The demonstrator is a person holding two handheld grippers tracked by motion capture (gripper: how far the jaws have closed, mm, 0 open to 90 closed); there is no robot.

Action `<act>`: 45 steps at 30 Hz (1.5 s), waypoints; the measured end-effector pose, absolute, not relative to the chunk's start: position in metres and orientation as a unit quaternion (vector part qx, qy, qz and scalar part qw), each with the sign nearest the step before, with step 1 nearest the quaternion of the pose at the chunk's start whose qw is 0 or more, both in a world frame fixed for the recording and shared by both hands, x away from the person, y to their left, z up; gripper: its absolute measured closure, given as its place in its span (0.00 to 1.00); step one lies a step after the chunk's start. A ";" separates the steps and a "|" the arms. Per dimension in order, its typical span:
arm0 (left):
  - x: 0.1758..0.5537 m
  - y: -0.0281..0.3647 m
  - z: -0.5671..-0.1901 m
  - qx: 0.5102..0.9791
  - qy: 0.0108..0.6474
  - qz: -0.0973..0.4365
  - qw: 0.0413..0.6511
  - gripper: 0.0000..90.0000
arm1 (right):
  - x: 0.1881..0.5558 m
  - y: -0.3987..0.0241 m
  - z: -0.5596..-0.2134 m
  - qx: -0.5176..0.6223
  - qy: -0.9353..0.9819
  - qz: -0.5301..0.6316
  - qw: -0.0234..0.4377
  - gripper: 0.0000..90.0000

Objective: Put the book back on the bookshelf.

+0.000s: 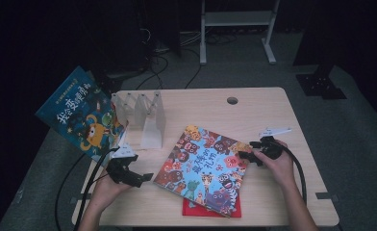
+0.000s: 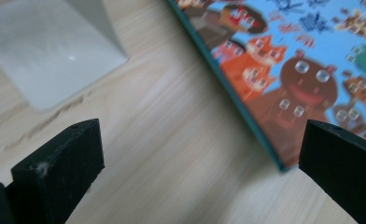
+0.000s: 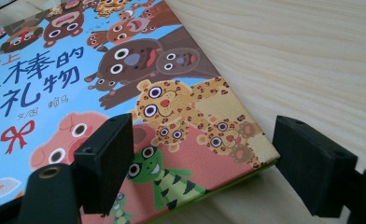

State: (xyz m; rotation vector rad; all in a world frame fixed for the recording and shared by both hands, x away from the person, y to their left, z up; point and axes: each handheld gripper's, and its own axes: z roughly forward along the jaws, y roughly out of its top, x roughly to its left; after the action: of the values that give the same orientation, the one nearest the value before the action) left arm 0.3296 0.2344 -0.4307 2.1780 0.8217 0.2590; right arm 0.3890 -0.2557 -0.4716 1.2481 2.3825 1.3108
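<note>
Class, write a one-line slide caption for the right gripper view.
Open right gripper straddling the corner of an animal picture book lying flat on a pale wooden table.

A red book [image 1: 210, 210] lies mostly hidden under the animal-covered picture book [image 1: 203, 169], with just its lower edge peeking out. In the left gripper view, the picture book's cover is blurred and cut off by the top and right edges, and the white rack [image 2: 45, 51] is cut off at the top. The rack's dividers [image 1: 138, 108] hide the lower corner of the dark blue book [image 1: 81, 115] leaning there.
</note>
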 end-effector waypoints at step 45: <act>0.334 0.171 -0.451 0.892 0.284 0.004 0.352 0.00 | 0.377 -0.246 -0.470 0.403 0.803 0.435 0.067 0.23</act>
State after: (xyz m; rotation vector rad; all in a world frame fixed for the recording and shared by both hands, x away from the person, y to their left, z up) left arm 0.3340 0.1711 -0.4507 2.3084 0.7354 0.0114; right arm 0.3769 -0.2462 -0.4705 1.2136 2.4200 1.3106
